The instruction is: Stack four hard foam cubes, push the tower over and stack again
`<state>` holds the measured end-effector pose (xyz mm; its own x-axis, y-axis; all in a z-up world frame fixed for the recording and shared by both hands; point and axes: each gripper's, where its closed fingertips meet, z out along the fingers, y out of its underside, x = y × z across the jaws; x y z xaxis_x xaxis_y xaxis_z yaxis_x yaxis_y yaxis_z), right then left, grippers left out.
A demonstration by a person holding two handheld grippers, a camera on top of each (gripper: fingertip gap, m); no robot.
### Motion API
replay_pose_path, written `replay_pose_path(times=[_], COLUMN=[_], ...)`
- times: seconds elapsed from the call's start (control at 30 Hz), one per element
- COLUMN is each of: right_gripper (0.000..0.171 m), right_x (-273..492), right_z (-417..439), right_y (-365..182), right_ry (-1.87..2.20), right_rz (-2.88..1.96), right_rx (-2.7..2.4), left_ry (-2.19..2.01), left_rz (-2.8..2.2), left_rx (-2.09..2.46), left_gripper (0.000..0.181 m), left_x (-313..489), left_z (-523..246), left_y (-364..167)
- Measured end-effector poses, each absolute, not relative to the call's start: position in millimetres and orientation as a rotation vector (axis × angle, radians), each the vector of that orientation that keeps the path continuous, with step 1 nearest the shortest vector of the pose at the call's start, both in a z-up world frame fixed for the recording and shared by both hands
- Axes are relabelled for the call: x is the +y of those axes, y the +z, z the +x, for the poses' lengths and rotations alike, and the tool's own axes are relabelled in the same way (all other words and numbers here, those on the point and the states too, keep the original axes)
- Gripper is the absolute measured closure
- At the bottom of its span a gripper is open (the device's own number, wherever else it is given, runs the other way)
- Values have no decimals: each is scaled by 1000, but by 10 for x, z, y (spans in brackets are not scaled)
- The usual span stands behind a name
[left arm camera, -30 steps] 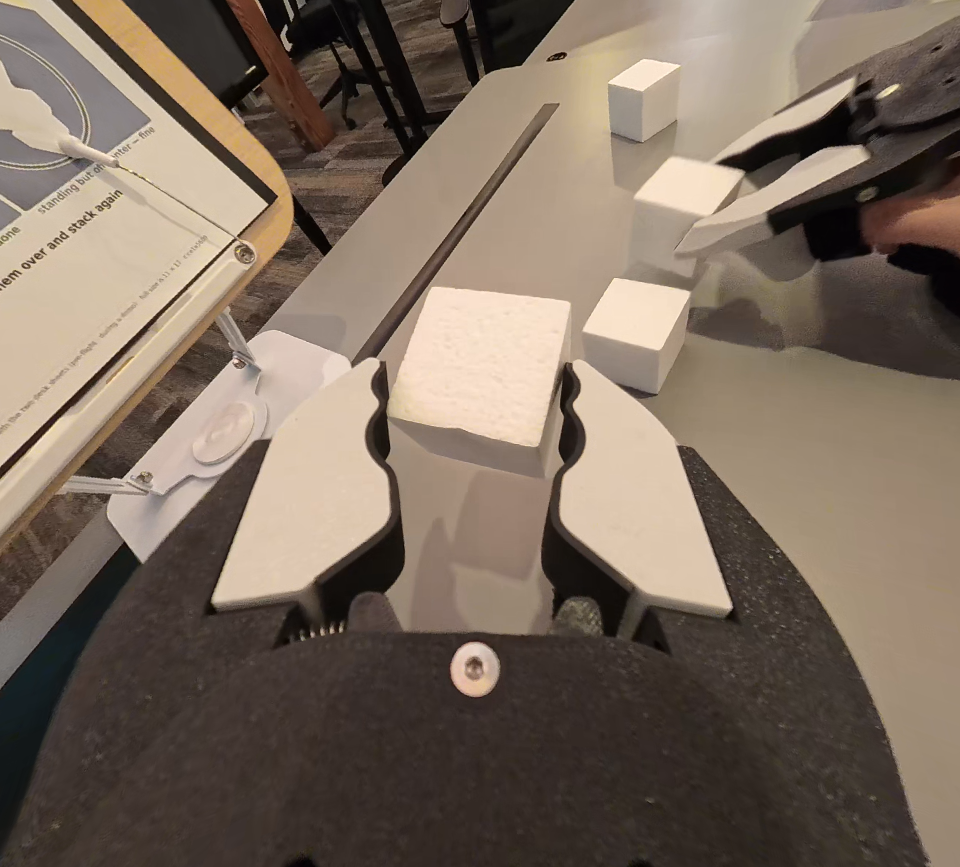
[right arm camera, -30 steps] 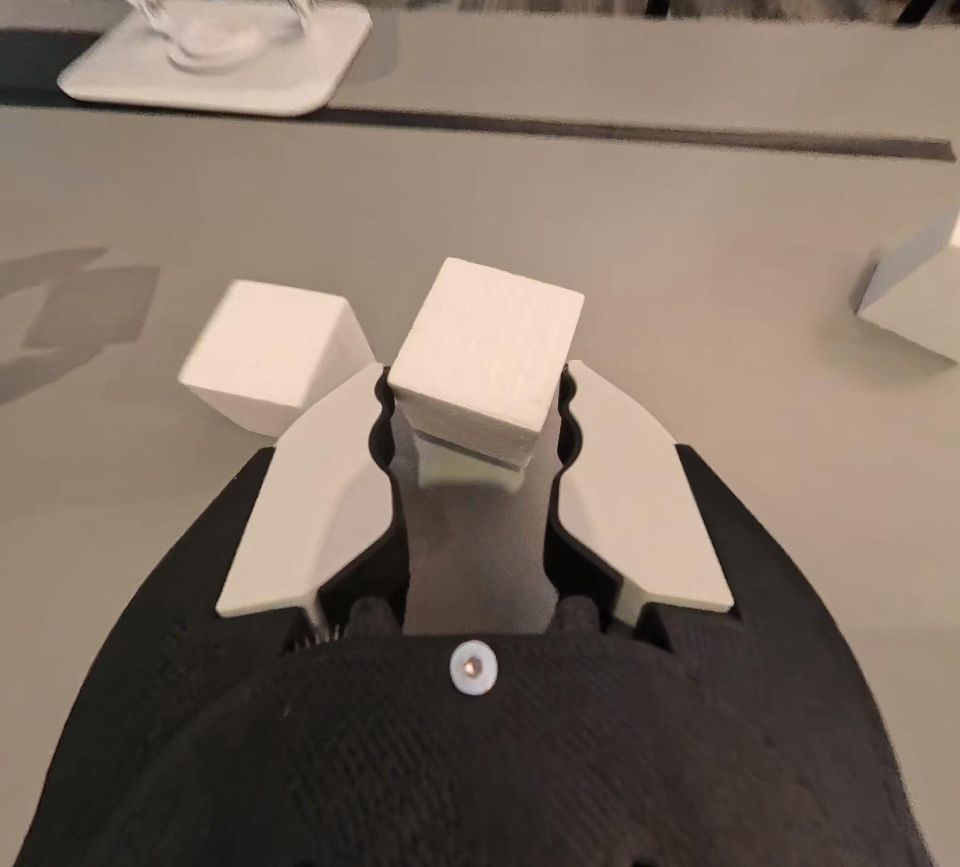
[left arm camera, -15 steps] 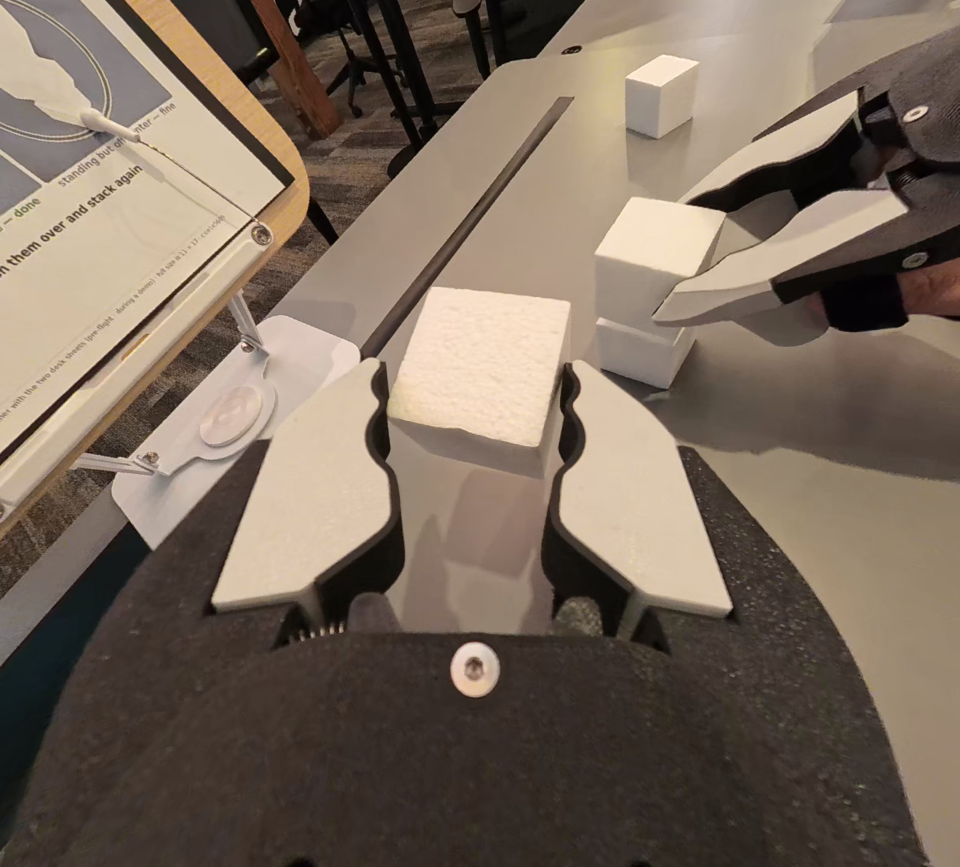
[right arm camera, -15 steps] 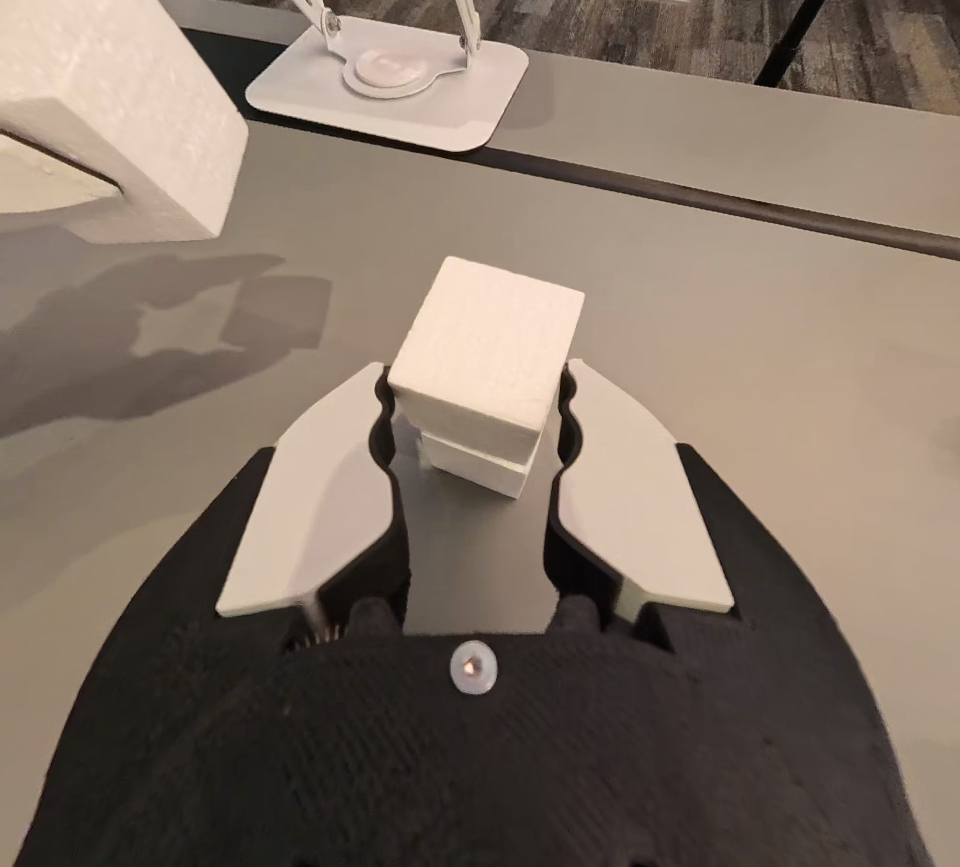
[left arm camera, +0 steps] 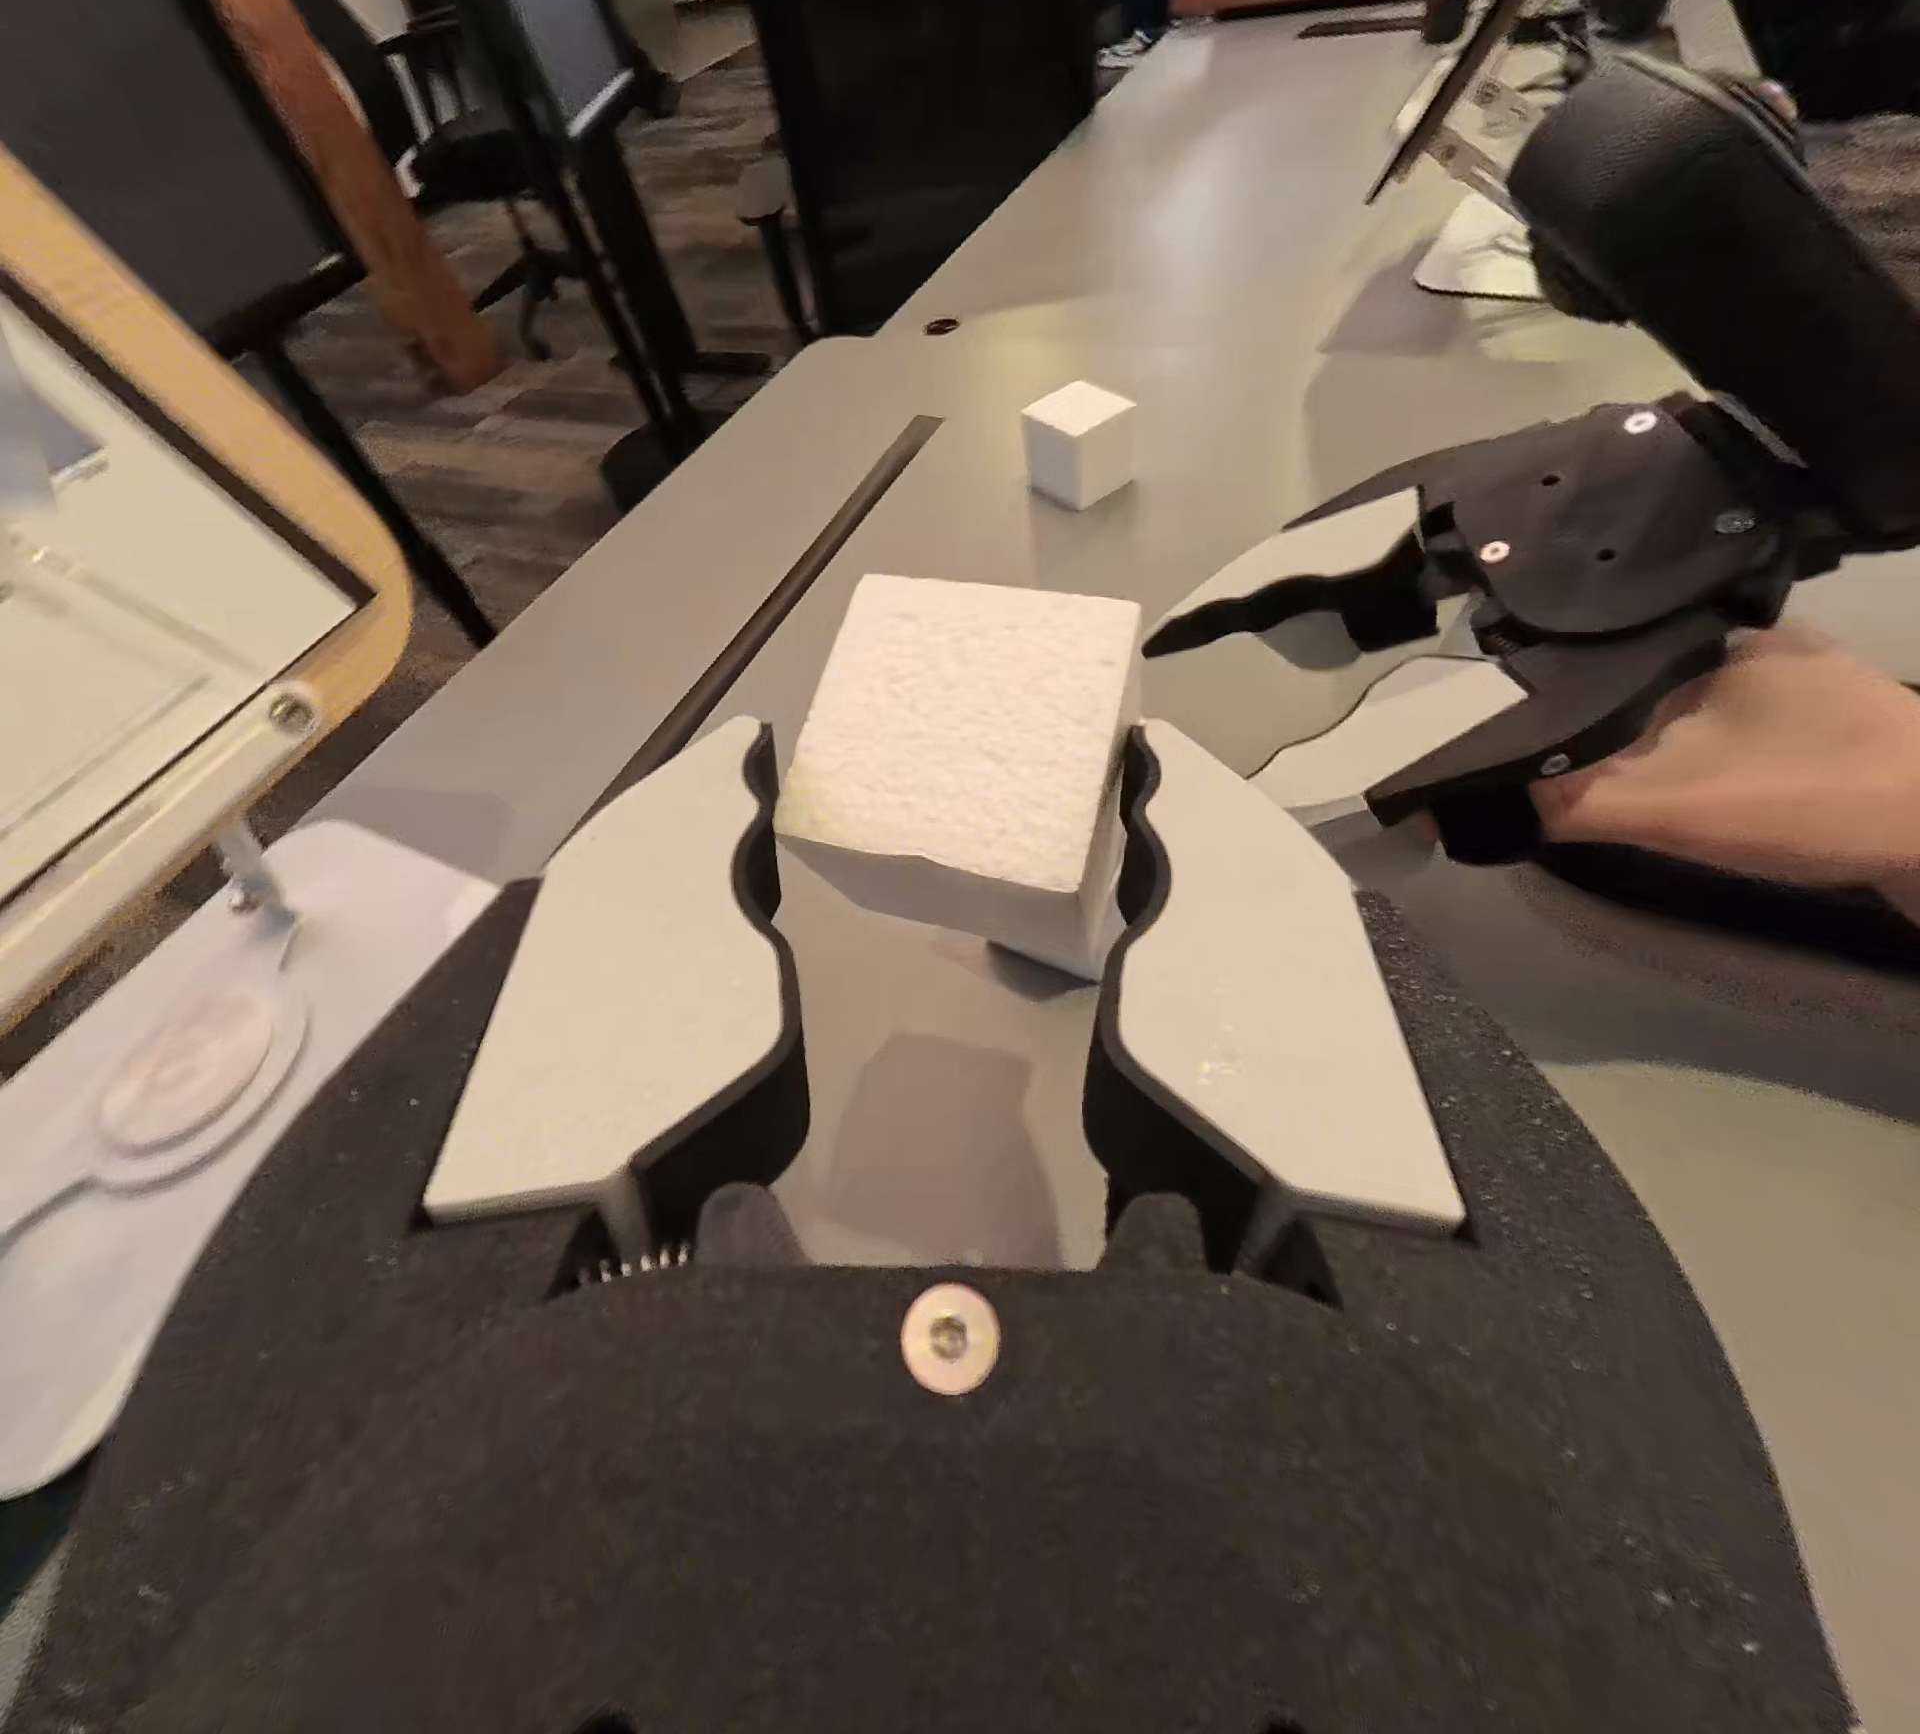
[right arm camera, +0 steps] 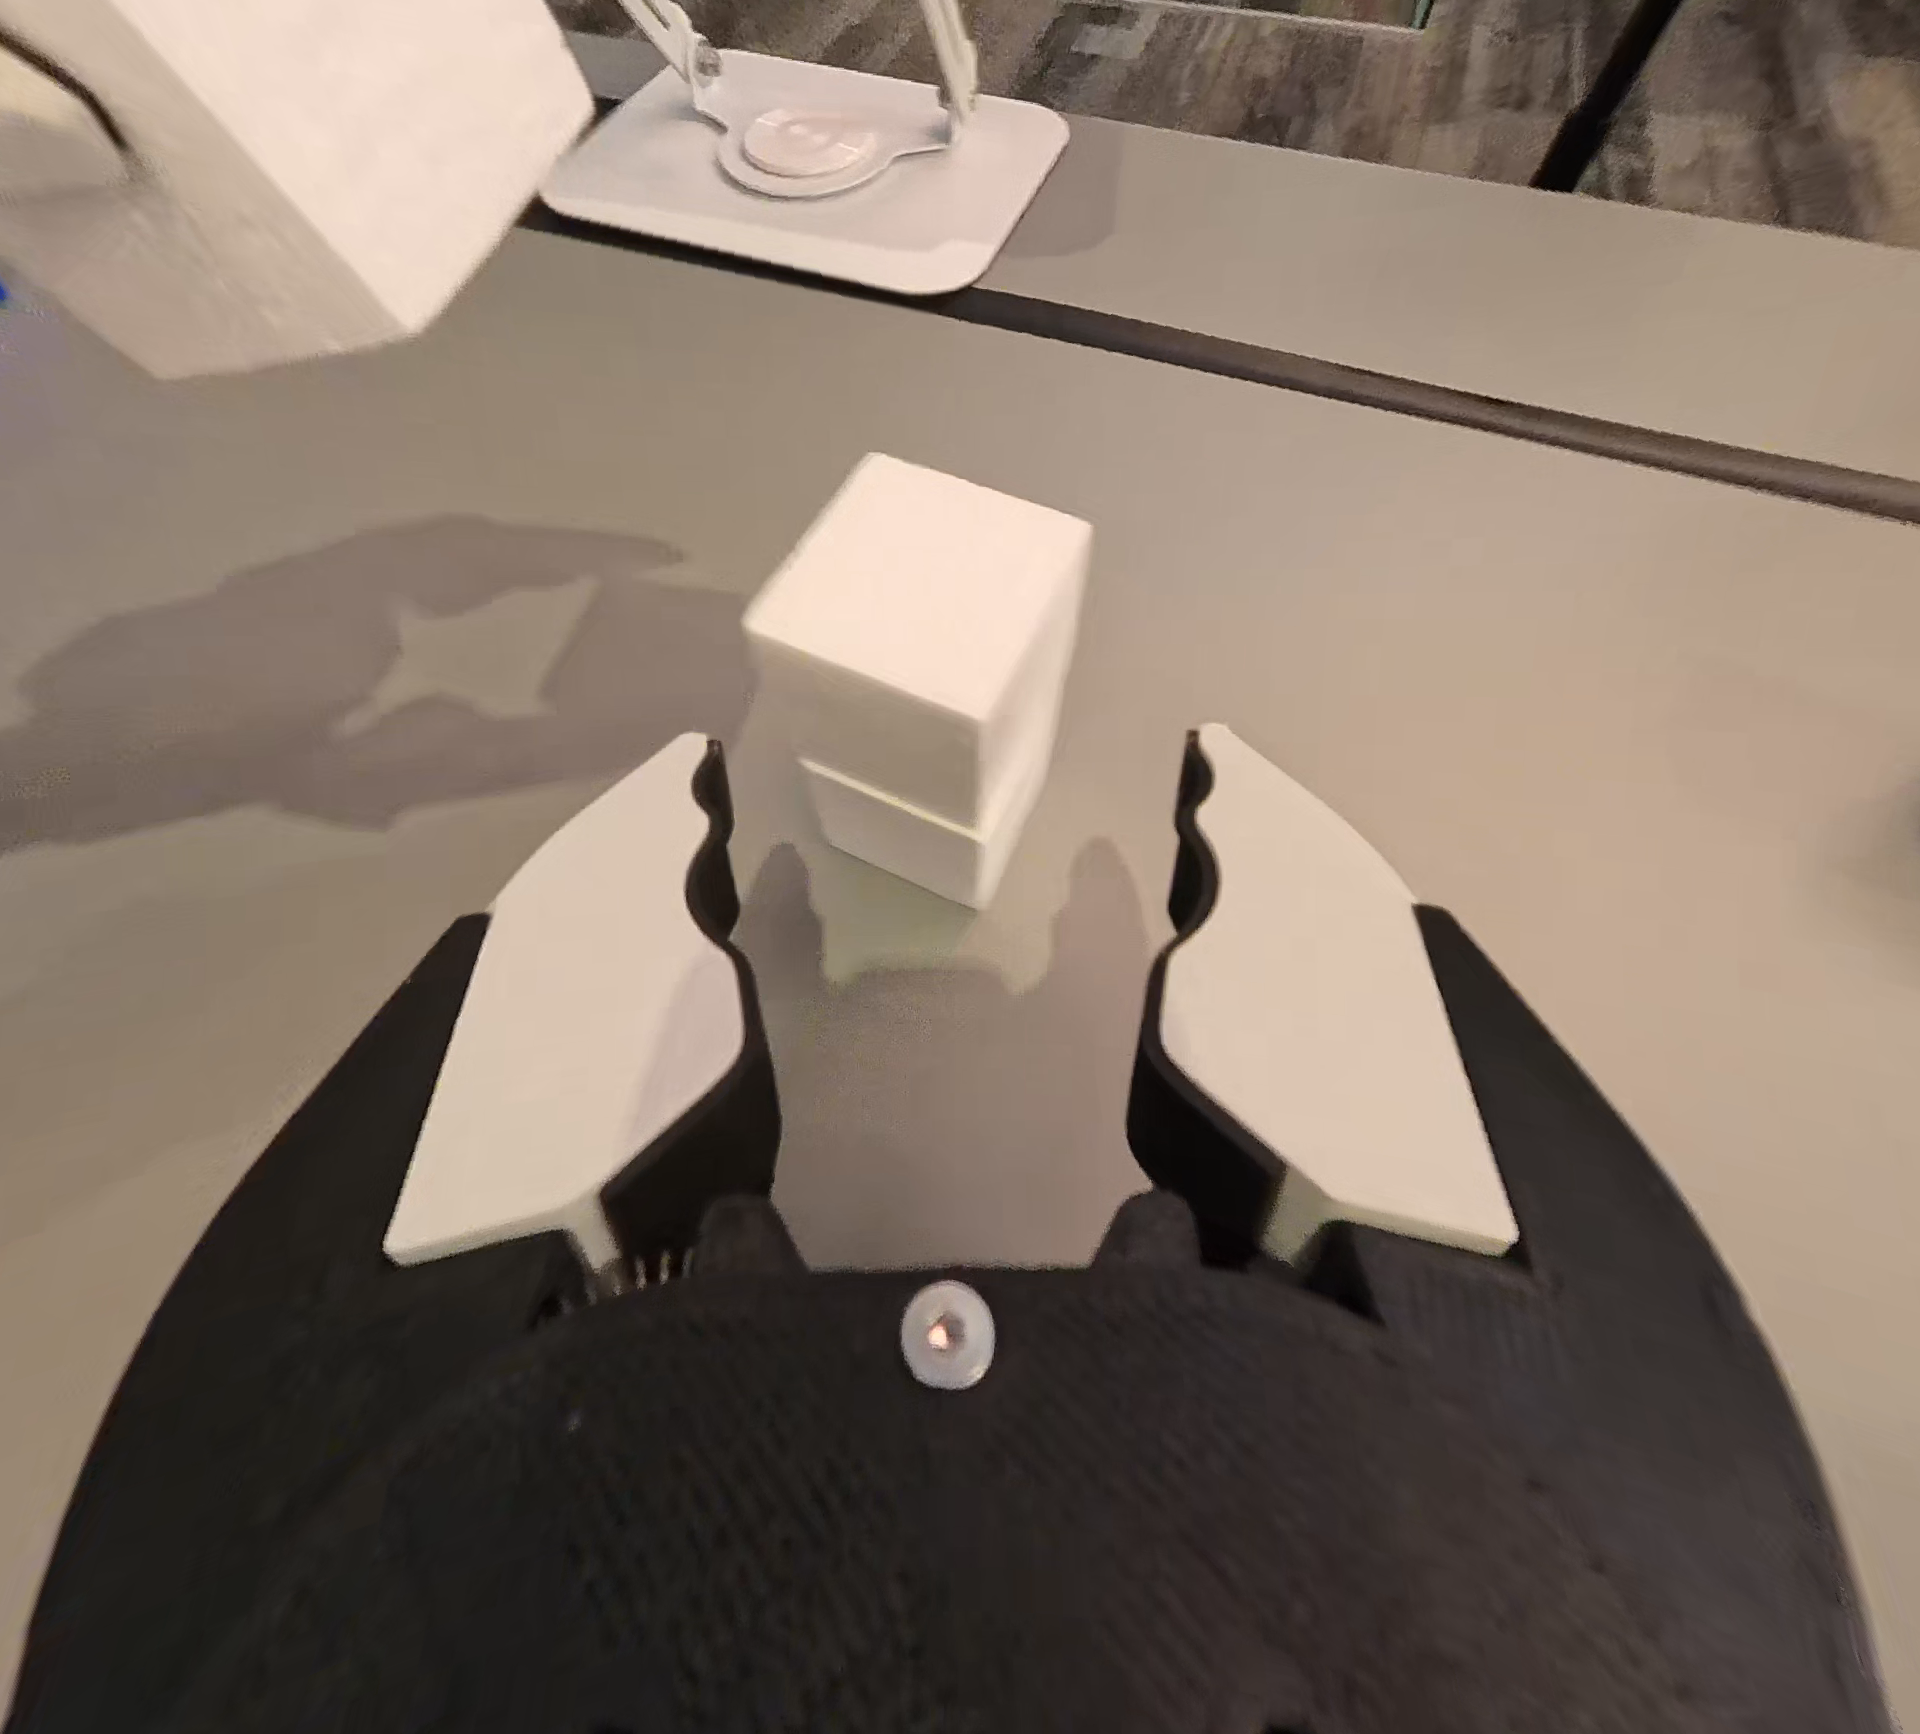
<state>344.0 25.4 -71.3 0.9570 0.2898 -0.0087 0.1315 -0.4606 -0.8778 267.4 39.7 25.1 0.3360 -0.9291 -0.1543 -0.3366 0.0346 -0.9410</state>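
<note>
My left gripper (left arm camera: pixel 951 739) is shut on a white foam cube (left arm camera: pixel 956 728) and holds it in the air. That cube shows large and blurred at the upper left of the right wrist view (right arm camera: pixel 281 74). Two white cubes stand stacked on the grey table: the top cube (right arm camera: pixel 914 635) sits on the lower cube (right arm camera: pixel 904 837). My right gripper (right arm camera: pixel 954 744) is open and empty just short of the stack, apart from it. It also shows open in the left wrist view (left arm camera: pixel 1205 713). A further cube (left arm camera: pixel 1078 458) sits alone farther along the table.
A white stand base (right arm camera: pixel 810 178) carries a wooden board with a printed sheet (left arm camera: pixel 125 645) at the table's edge. A dark slot (right arm camera: pixel 1455 417) runs along the table (left arm camera: pixel 1195 282). A hand (left arm camera: pixel 1714 791) holds the right gripper. Black chairs (left arm camera: pixel 914 74) stand beyond the table.
My right gripper set its cube on the other cube, opened and drew back. My left gripper carried its cube up and toward the stack.
</note>
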Motion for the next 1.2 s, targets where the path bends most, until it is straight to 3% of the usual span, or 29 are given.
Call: replay_pose_path(times=[0.37, 0.93, 1.2], right_gripper=[83, 83, 79], right_x=[180, 188, 193], right_z=[4105, 4145, 4474], right_y=[-880, -1096, -998], right_ry=[38, 49, 35], right_rz=[-2105, -2202, -2142], right_rx=[-337, -333, -162], left_ry=[-574, -533, -566], left_rz=[-1557, -1576, -1572], left_rx=[1511, 1528, 1467], left_gripper=[118, 116, 93], left_x=[412, 524, 542], left_z=[3308, 3372, 3279], left_y=[-215, -361, -223])
